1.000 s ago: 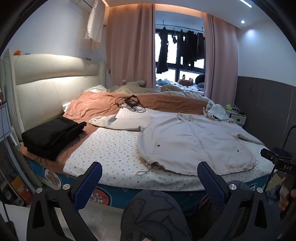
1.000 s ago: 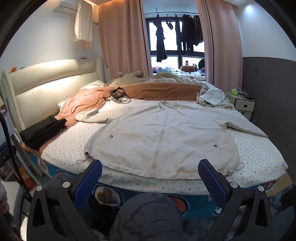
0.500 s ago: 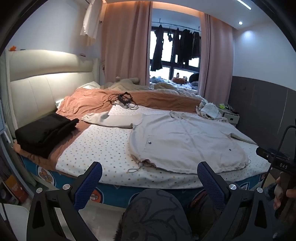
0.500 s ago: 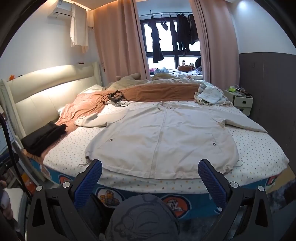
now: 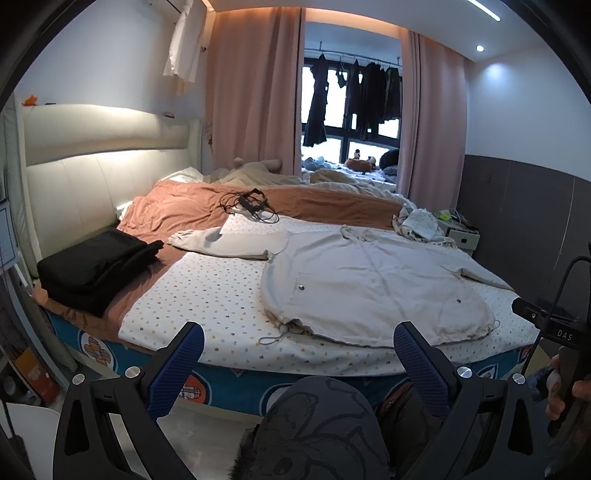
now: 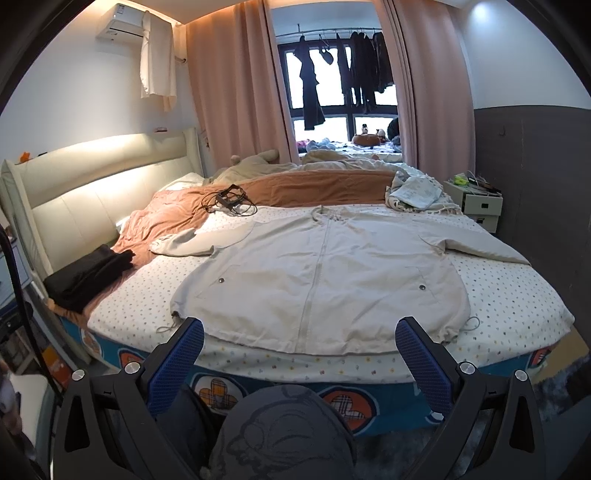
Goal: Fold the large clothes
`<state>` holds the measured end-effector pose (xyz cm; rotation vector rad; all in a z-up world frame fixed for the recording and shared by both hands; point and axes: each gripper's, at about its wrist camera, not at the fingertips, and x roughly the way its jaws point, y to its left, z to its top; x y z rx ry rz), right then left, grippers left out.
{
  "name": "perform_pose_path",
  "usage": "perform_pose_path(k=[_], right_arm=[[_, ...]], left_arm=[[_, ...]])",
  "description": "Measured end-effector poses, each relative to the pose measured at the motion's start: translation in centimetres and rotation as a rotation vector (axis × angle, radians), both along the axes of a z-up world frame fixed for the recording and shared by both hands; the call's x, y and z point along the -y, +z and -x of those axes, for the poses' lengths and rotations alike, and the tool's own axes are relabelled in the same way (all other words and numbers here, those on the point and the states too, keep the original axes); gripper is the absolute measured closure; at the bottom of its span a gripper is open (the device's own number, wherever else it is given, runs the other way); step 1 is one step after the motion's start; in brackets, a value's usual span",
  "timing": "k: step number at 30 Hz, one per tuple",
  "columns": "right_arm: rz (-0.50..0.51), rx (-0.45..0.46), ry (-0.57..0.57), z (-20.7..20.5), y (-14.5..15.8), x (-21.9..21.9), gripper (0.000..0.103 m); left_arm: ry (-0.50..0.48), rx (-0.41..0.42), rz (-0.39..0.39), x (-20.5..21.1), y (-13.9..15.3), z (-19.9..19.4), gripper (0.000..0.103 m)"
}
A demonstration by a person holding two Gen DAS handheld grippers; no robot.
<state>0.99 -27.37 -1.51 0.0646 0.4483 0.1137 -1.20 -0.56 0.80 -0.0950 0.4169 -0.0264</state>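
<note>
You have pulled both hand-held grippers back from the bed (image 6: 517,295), so the whole beige jacket (image 6: 325,273) now shows, spread flat, sleeves out. Left hand-held gripper (image 5: 295,354) and right hand-held gripper (image 6: 299,350) hang wide open, empty; folding has not begun.

White walls up top, a dark grey panel (image 6: 535,155) running along the right side. Pink curtains (image 6: 229,85) frame a bright window (image 6: 332,107) with dark clothes hanging across it. A lit cream headboard (image 5: 92,177) stands at the left, a white bedside cabinet (image 6: 480,203) at the bed's far right corner, an air conditioner (image 6: 120,24) high on the wall.
</note>
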Motion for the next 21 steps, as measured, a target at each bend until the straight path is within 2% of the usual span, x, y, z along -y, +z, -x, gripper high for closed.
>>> perform_pose_path(k=[14, 21], right_arm=[[0.034, 0.014, -0.038, 0.1, 0.5, -0.5, 0.000], [0.056, -0.016, -0.036, -0.5, 0.0, -1.3, 0.000]], left_arm=[[0.004, 0.006, 0.013, -0.7, 0.1, 0.2, 0.000], [0.011, 0.003, 0.026, -1.3, -0.2, 0.0, 0.000]])
